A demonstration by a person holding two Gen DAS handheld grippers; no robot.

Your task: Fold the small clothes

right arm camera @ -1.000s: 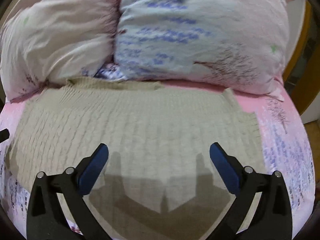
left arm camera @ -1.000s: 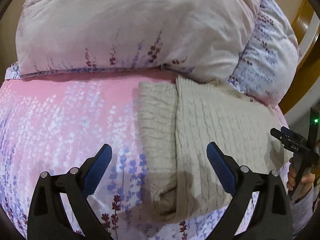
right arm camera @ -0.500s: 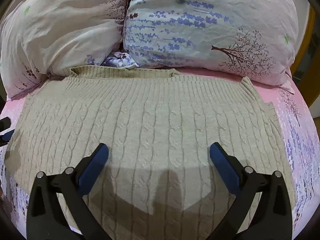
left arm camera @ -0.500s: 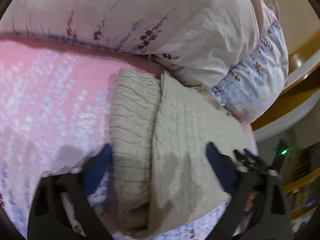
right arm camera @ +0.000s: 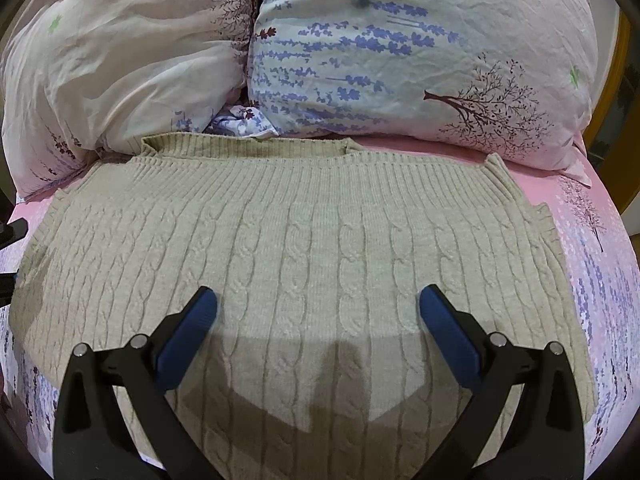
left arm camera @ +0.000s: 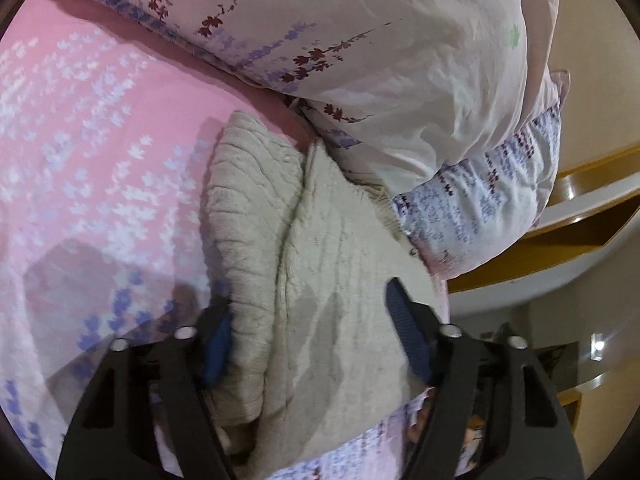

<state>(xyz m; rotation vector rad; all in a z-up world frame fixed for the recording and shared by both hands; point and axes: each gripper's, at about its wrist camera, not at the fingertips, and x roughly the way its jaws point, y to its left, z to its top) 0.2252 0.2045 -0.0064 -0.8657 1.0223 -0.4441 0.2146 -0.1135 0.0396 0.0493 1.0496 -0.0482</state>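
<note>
Beige sweater (right arm camera: 312,264) unmoved; left tool (left arm camera: 308,332) has dropped astride its sleeve, both tools wide, empty.

text: none legible | labels: none | numbers: none | signs: none

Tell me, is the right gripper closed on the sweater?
No, the right gripper is open, with its blue fingers wide apart above the flat beige sweater.

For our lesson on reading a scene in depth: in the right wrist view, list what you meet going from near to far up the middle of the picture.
Right tool, open → beige cable-knit sweater lying flat → its ribbed collar → floral pillows.
</note>
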